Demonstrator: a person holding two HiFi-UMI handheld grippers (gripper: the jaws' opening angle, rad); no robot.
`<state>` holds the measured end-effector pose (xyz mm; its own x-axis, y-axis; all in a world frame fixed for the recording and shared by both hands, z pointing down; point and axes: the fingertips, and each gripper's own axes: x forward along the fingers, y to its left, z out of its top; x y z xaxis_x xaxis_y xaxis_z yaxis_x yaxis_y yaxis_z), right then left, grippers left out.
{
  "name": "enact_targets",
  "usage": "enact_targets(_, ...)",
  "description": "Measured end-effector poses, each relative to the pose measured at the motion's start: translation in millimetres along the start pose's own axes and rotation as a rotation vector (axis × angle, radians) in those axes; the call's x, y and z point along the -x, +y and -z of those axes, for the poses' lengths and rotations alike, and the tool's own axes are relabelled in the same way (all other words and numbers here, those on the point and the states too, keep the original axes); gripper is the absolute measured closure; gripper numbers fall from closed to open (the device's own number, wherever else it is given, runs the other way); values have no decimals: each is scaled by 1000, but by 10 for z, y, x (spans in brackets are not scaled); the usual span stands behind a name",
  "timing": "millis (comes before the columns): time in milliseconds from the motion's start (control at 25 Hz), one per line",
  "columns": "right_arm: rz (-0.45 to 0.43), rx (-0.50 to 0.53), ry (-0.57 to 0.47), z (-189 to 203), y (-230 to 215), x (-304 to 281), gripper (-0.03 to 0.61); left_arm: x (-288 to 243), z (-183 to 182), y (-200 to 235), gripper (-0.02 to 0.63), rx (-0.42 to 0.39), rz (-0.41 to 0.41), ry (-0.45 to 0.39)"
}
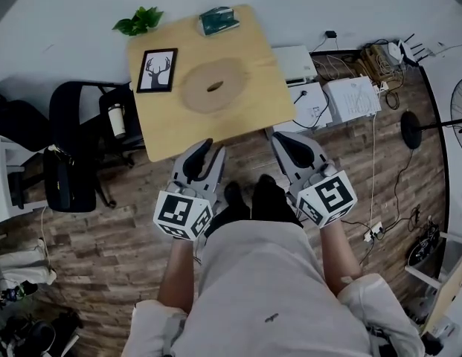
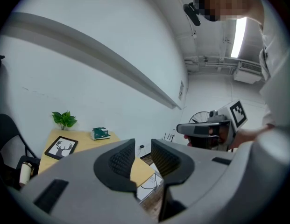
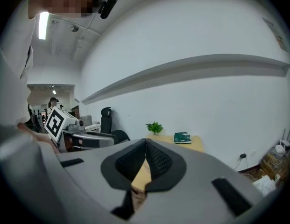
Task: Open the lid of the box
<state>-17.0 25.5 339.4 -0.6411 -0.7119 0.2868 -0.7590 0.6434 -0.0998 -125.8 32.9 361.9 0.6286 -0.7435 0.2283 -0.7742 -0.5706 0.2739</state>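
1. The box (image 1: 218,21), a small dark green one, sits at the far edge of the desk (image 1: 245,114), close to the wall and well away from both grippers. Its lid looks closed, though it is too small in every view to tell how the lid opens.
2. The left gripper (image 1: 208,151) and the right gripper (image 1: 286,141) hang low over the floor, short of the desk's near edge, so the task looks not yet begun.
3. The left gripper's fingers (image 2: 120,161) are released, with a clear gap and nothing between them. The right gripper's fingers (image 3: 135,160) are clenched tip to tip on nothing.
4. Risk: the reach across the desk is long, so a sleeve or gripper could knock the framed deer picture (image 1: 156,70) or the plant (image 1: 139,21).
5. Risk: the box looks light. Lifting the lid with one gripper while the other does not steady the base could tip the box or slide it against the wall.
6. Risk: if the right fingers arrive shut, they would push the box instead of taking it.
7. The head view alone gives the layout from above, with the box far, the picture on the left and the grippers off the desk.
8. Only the gripper views show the finger gaps. Each also sees the box side-on (image 2: 101,133) (image 3: 182,137) and the other gripper beside it.
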Motion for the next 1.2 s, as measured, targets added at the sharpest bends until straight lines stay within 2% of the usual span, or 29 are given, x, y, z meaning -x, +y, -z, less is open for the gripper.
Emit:
enact_targets(480, -38, -19, 25, 75, -281, -309, 578, -378, 142, 196, 495, 18, -29, 42)
enact_targets(800, -116, -39, 50, 50, -662, -702, 578, -915, 68, 359, 474, 6, -70, 82)
enact_targets(1200, -239, -40, 113, 124, -1184, -1176, 578, -1593, 199, 615, 448, 0, -157, 164)
